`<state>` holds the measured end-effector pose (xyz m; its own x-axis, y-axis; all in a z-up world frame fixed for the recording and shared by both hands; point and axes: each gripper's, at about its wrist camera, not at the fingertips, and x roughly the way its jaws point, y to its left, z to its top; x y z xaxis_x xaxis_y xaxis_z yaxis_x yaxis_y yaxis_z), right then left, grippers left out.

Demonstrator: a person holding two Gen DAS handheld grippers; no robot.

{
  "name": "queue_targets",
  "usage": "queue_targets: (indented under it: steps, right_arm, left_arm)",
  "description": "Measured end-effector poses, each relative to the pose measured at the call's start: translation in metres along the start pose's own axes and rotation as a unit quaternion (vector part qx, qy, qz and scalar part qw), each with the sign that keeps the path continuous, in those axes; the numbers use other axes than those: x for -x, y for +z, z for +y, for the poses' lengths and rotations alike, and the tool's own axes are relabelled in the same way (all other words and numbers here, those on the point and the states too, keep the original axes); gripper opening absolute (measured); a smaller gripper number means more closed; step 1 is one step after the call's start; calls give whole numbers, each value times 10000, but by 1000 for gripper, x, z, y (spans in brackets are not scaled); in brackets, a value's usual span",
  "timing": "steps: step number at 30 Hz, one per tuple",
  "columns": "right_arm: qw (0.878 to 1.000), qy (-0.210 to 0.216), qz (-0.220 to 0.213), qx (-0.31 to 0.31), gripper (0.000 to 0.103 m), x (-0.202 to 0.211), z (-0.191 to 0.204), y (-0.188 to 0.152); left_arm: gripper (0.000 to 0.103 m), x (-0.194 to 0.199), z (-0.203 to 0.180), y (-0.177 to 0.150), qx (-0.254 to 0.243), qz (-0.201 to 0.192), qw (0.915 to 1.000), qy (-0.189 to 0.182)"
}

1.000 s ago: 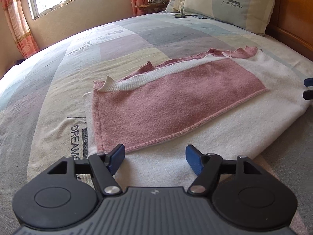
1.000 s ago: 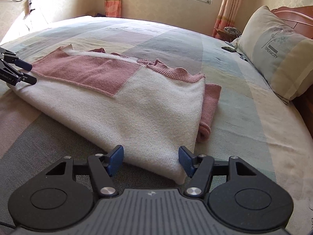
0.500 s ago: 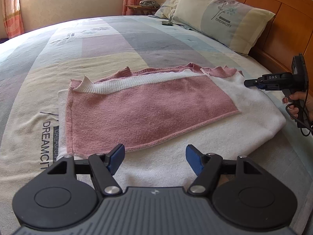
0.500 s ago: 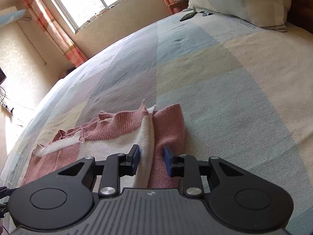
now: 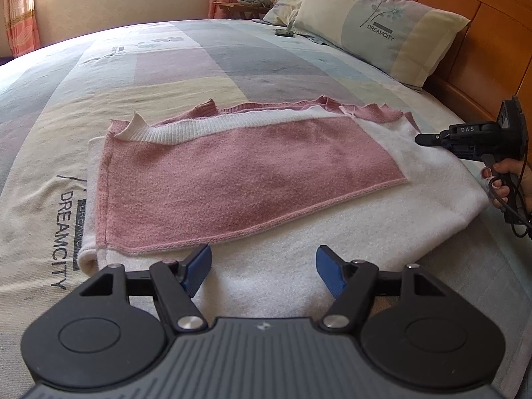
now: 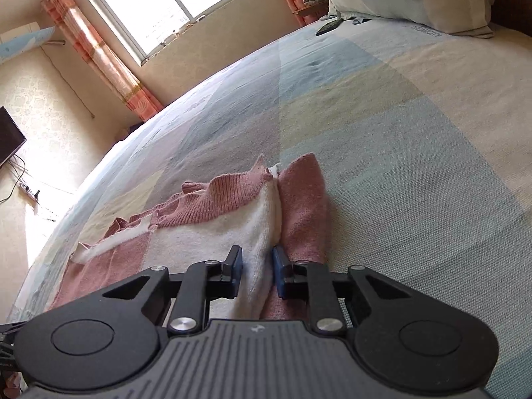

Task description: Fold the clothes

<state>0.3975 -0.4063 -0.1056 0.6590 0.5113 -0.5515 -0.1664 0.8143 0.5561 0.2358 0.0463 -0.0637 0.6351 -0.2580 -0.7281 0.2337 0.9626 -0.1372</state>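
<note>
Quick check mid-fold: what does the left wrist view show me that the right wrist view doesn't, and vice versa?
Only the left wrist view: the left gripper open over the sweater's near white edge, the whole pink panel, and the hand holding the right gripper from the side.

Only the right wrist view: the right gripper pinching the sweater's white fold, plus the window and television.

Both: sweater, bedspread, pillow.

The left black plastic tongs [image 5: 262, 267] carry blue rubber pads [image 5: 196, 267], silver pivot screws and a ribbed grey housing; the right black plastic tongs [image 6: 257, 271] match, trailing a black cable [image 5: 518, 219].
</note>
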Motion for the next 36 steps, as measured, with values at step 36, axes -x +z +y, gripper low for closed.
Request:
queue_targets:
  steps: [36]
  right_arm:
    - [9988, -431, -66, 235, 20, 36, 9, -14]
  left_arm:
    - [72, -11, 34, 17, 437, -420, 9967, 537]
